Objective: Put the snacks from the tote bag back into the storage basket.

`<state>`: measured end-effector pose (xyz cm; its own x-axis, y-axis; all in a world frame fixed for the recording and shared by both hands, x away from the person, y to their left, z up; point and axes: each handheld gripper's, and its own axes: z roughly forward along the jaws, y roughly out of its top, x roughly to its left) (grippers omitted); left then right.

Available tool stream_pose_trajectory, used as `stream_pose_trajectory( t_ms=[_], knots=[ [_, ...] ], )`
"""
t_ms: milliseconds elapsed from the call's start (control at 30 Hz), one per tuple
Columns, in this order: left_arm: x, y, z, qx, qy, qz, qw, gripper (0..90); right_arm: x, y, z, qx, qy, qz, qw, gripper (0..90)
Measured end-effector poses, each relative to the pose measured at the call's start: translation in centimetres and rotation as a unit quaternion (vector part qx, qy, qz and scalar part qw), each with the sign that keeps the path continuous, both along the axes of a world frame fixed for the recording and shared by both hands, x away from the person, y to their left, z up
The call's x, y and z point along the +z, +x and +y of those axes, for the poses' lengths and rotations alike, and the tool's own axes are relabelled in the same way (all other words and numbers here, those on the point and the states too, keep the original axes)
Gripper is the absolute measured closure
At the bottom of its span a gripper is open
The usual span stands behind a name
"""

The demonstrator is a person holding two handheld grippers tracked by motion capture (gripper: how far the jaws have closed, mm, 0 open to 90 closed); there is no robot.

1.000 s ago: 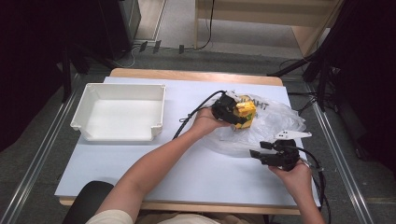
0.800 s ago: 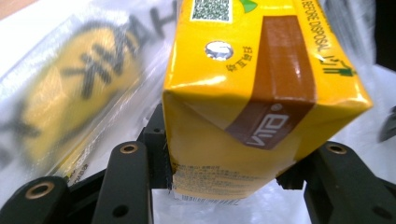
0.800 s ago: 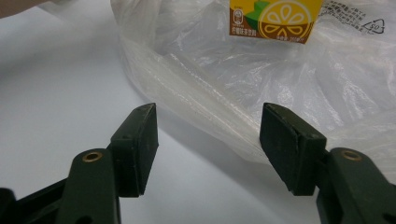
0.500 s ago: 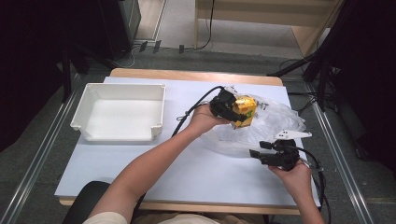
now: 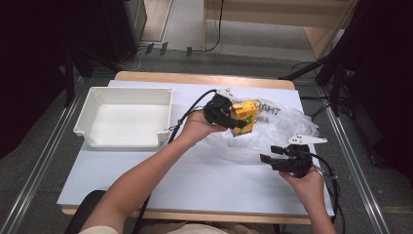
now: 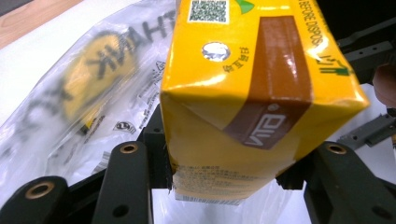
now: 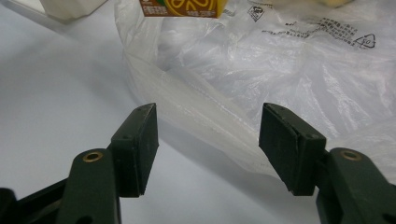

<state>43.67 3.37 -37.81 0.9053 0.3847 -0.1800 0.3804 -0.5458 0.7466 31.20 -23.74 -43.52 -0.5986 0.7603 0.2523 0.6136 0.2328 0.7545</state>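
- The left gripper [image 5: 238, 118] is clamping the yellow juice carton [image 5: 244, 117] above the plastic bag [image 5: 282, 126]
- The right gripper [image 5: 272, 153] is waiting with jaws wide apart, holding nothing
- The white table [image 5: 195, 170] is standing on grey floor [image 5: 29, 161], with a white tray [image 5: 92, 131] at left

On my high view I see a white tray [image 5: 92, 131] sitting at the left half of the pale table [image 5: 195, 190], its low front wall notched in the middle and nothing inside it. The table's far edge shows a strip of bare wood [image 5: 195, 77]. Beyond that, I make out grey floor [image 5: 234, 58] with black cables [image 5: 221, 24] running across it and a light wooden cabinet [image 5: 272, 19] at the top. Metal rails [image 5: 44, 161] flank the table on both sides.
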Motion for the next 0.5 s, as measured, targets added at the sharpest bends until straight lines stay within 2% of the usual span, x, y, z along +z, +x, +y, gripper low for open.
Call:
stream_pose_trajectory(
  t_ms=[100, 133, 267, 500],
  knots=[
    [0.2, -0.1, 0.5, 0.001, -0.004, 0.001, 1.0, 51.4, 0.1, 0.0, 0.0, -0.001, -0.003, -0.002, 1.0, 38.4],
    [0.3, 0.0, 0.8, 0.001, -0.009, 0.008, 0.9999, 51.4, 0.1, 0.0, 0.2, 0.001, -0.001, -0.005, 1.0, 38.4],
    [0.4, 0.0, 1.3, 0.006, -0.007, 0.006, 0.9999, 51.4, 0.0, 0.0, 0.6, 0.01, -0.014, -0.003, 0.9998, 38.4],
    [0.9, -0.3, 2.3, 0.012, -0.011, 0.006, 0.9998, 51.4, 0.4, 0.0, 1.0, 0.019, -0.016, -0.011, 0.9996, 38.4]
  ],
)
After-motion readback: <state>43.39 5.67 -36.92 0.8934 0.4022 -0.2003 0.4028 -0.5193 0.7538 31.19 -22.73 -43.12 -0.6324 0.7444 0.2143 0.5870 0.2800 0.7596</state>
